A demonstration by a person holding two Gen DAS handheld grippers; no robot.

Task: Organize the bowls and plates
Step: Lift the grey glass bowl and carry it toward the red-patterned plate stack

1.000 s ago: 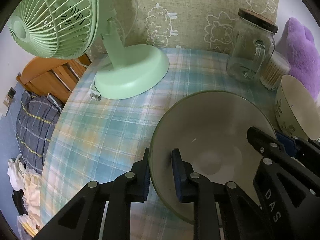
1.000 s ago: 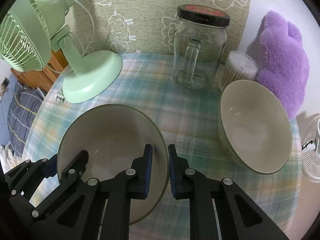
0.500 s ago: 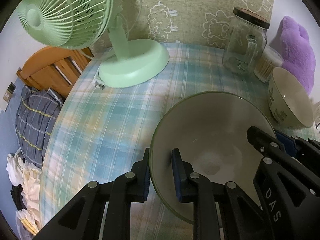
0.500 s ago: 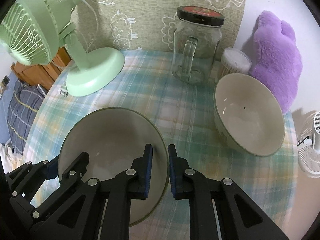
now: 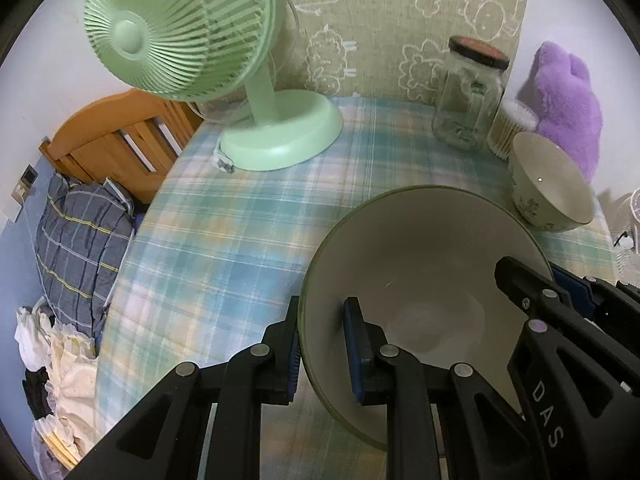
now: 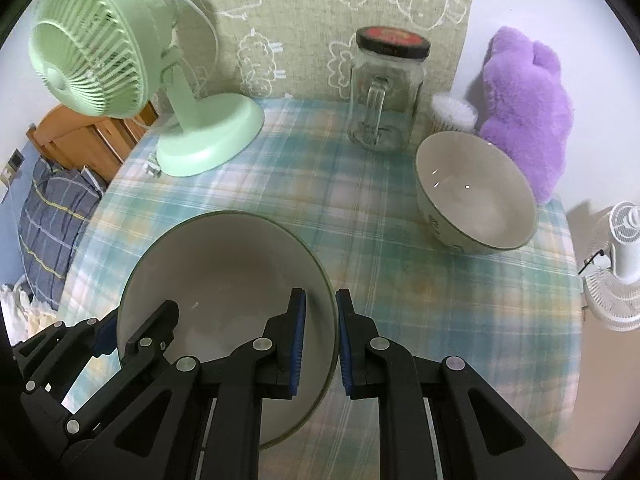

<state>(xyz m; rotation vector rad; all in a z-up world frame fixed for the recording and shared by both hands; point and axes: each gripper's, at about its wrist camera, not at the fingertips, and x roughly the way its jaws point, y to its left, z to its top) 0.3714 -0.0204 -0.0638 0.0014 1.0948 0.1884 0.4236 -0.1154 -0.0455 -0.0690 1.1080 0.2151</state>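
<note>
A bench (image 5: 224, 240) draped in a pale blue and green plaid cloth fills most of both views, backed by a green hanging (image 6: 304, 20) printed with white sheep outlines. At the bench's far left corner stands a mint-green desk fan (image 5: 180, 28) on a round base, its cage tilted upward. Beyond the bench's left edge are a wooden headboard (image 5: 116, 136) and a blue checked pillow (image 5: 80, 236). A purple plush toy (image 6: 524, 116) leans against the wall at the far right. Nearest the cameras is the large bowl (image 6: 224, 280), cream inside with a dark green rim, gripped from both sides: the left tongs (image 5: 322, 350) are clamped on its left rim, one pad outside and one inside, and the right tongs (image 6: 320, 344) are clamped the same way on its right rim. A shadow shows on the cloth under it, so it seems to hang clear of the bench. A smaller bowl (image 6: 476, 200) with a leaf pattern on its outer wall sits on the cloth to the right, well apart from the held one and just in front of the plush toy. Behind it stands an empty glass jar (image 6: 384, 96) with a handle and a dark lid, and beside that a small tub of cotton swabs (image 5: 510, 126).
</note>
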